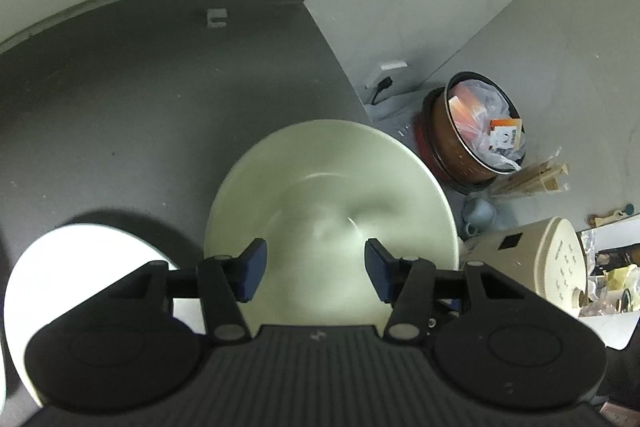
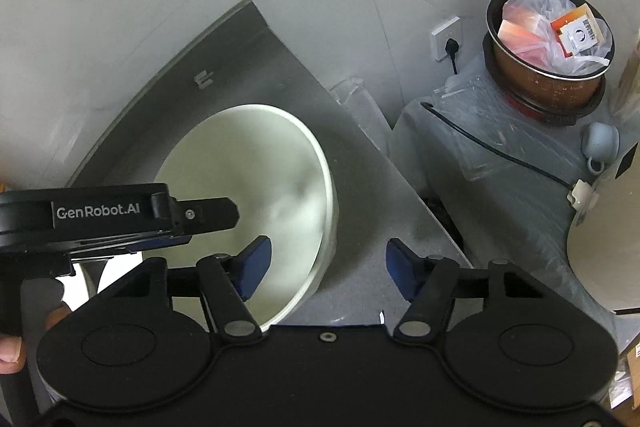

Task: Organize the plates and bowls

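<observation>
1. My left tongs [image 1: 314, 269] stand released, blue pads apart and clasping nothing, poised over the near rim of a pale green bowl [image 1: 332, 195].
2. That bowl sits on the dark grey table [image 1: 140, 99], close to the table's edge at 3 o'clock. Whether the pads touch its rim I cannot tell.
3. A white plate [image 1: 72, 267] lies on the table at 9 o'clock from the bowl, just beside it and partly hidden under my left tool body.
4. My right tongs [image 2: 326, 269] are also released, holding nothing. The left pad is over the bowl's [image 2: 248, 187] near side and the right pad is over bare table [image 2: 360, 227].
5. In the right wrist view the left tool comes in from 9 o'clock, its tip over the bowl; a hand [image 2: 16, 343] grips its handle at the frame edge.
6. Beyond the table at 2 o'clock, on the floor, I see a copper-coloured bin [image 2: 548, 39] stuffed with plastic bags, and a wall socket [image 2: 446, 39] with a plug in it.
</observation>
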A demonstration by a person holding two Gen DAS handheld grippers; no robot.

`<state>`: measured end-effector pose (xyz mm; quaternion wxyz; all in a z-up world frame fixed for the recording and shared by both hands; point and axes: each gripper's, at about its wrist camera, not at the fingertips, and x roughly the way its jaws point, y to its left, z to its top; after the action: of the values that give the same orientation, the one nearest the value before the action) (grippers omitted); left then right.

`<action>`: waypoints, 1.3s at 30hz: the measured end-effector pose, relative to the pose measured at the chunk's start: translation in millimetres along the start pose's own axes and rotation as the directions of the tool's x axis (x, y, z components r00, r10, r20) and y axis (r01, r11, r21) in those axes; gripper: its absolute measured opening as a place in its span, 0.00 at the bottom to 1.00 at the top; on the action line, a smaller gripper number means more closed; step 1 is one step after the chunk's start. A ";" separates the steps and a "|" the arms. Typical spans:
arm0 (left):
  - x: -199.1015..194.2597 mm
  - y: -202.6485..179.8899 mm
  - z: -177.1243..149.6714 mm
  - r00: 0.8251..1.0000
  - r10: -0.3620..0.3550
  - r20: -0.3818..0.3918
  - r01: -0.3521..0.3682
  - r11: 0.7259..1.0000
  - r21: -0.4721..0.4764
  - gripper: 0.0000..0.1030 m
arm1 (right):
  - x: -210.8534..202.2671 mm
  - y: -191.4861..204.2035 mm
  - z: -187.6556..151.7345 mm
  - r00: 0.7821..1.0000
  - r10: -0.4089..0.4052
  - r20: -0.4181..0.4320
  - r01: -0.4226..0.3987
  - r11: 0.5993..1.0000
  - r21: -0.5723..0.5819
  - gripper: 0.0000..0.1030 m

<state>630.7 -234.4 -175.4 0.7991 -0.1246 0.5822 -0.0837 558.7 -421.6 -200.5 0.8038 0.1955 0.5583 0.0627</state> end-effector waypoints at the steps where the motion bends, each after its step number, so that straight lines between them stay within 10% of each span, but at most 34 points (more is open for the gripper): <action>1: 0.1 1.8 0.5 1.000 0.012 0.007 -0.012 1.000 -0.003 0.51 | 2.4 -1.0 0.8 1.000 -0.001 -0.004 0.001 1.000 0.002 0.51; 4: -1.3 7.8 2.0 1.000 -0.006 0.012 0.007 1.000 -0.024 0.49 | 10.9 -3.6 2.2 1.000 -0.002 -0.031 0.002 1.000 0.016 0.33; 21: -52.9 24.9 14.8 0.996 -0.013 0.092 0.020 0.997 -0.077 0.51 | 17.7 -1.4 2.4 0.999 -0.008 -0.042 0.009 1.000 0.020 0.33; 34: 3.5 47.1 8.0 0.998 0.036 0.042 -0.031 0.994 -0.105 0.48 | 30.6 0.7 -0.2 0.998 -0.014 -0.066 0.014 1.000 0.008 0.18; 39: 14.1 43.8 8.2 0.999 0.031 0.016 -0.030 0.995 -0.091 0.32 | 33.2 0.4 1.5 0.998 -0.007 -0.069 0.009 1.000 0.019 0.13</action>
<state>642.4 -195.6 -198.8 0.7989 -0.1524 0.5802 -0.0439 572.4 -411.0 -228.9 0.7824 0.1989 0.5871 0.0607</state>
